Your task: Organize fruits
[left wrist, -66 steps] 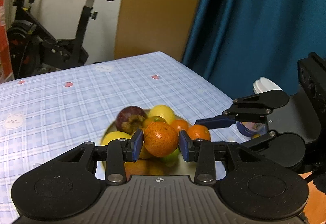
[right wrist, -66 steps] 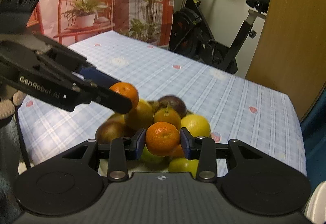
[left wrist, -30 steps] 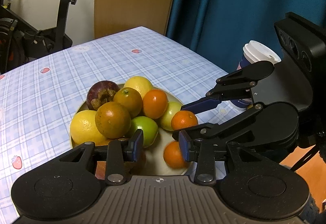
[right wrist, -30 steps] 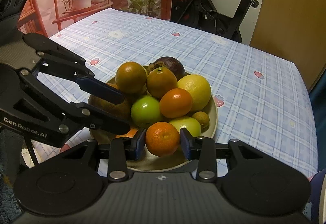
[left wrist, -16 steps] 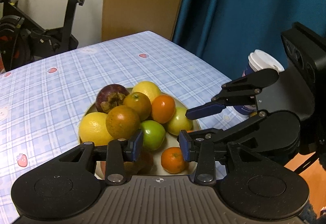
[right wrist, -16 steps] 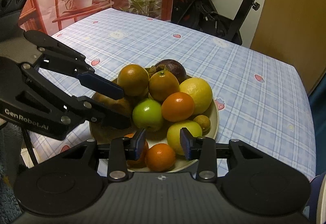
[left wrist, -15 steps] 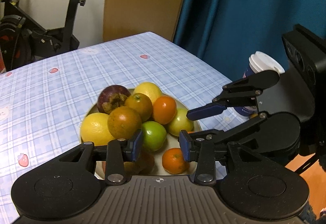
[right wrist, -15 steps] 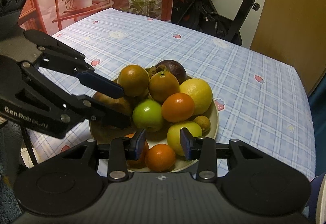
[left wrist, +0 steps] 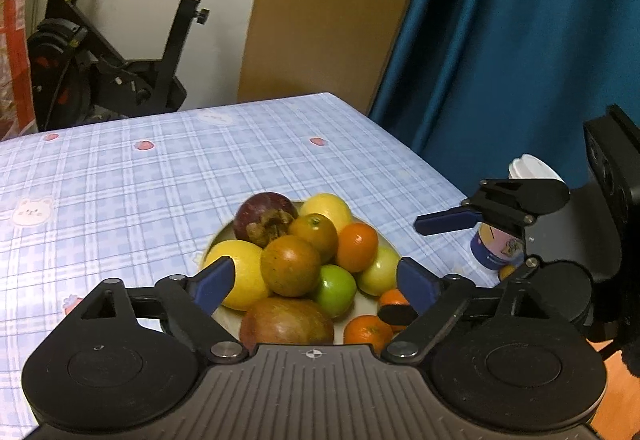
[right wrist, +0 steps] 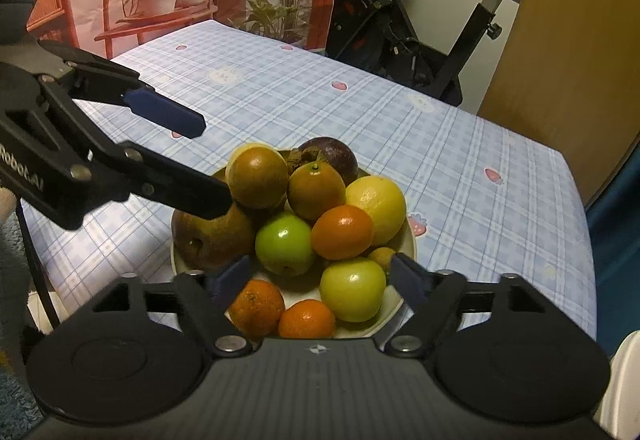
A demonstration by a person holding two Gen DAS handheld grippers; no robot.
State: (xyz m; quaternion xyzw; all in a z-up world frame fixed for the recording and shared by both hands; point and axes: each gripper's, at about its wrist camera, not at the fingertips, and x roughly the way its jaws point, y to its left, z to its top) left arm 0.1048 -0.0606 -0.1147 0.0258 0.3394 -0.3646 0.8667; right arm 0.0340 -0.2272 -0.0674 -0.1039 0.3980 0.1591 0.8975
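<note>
A beige plate (right wrist: 409,240) (left wrist: 222,236) on the checked table holds a heap of fruit: a purple fruit (left wrist: 266,217), lemons (right wrist: 376,207), green apples (right wrist: 284,242), oranges (right wrist: 342,232) and a brown pear (right wrist: 212,236). Two mandarins (right wrist: 256,306) (right wrist: 306,318) lie loose at the plate's near edge. My right gripper (right wrist: 320,276) hovers over them, jaws opening, pads touching nothing. My left gripper (left wrist: 314,282) faces the heap from the other side, jaws opening and empty. Each gripper shows in the other's view: the left gripper (right wrist: 212,163), the right gripper (left wrist: 400,272).
A paper cup (left wrist: 496,244) with a white lid stands on the table's edge behind the right gripper. An exercise bike (left wrist: 120,51) stands beyond the far end of the table (left wrist: 120,179). A blue curtain (left wrist: 520,39) hangs beside the table.
Both grippers held mandarins earlier and set them on the plate, the right one last. Both jaws then swung wide apart. The left gripper drew back and up slightly.
</note>
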